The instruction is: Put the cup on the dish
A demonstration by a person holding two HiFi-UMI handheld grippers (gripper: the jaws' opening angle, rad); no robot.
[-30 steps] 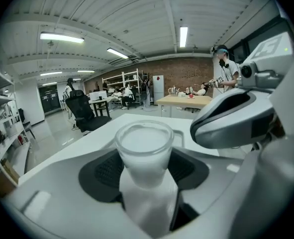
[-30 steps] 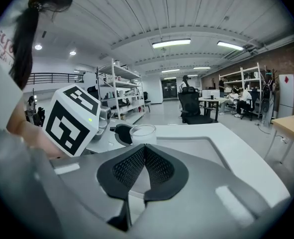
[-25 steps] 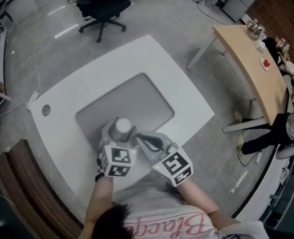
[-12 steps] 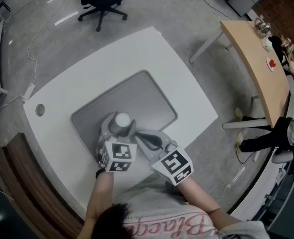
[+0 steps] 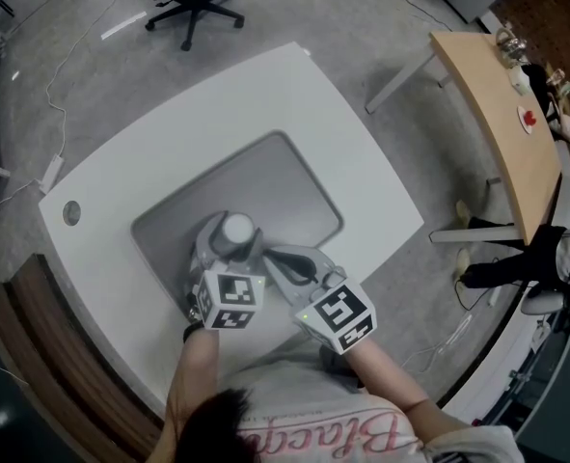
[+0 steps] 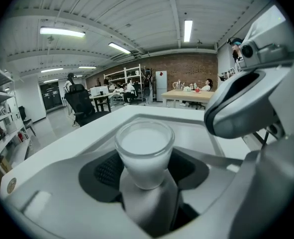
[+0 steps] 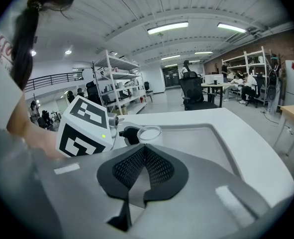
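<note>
Cup (image 6: 145,151) in left gripper (image 5: 230,243), over table inset (image 5: 289,186).

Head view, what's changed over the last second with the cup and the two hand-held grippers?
The left hand-held gripper, shut on the cup, seems to have sunk slightly toward the grey tray; the shift is small. Nothing was taken hold of or let go. The right hand-held gripper stays shut and empty beside it.

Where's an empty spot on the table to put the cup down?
The far half of the grey tray, beyond the cup, is bare. So is the white table around it. It is crowded at the tray's near edge, where the left gripper holds the cup beside the right gripper.
</note>
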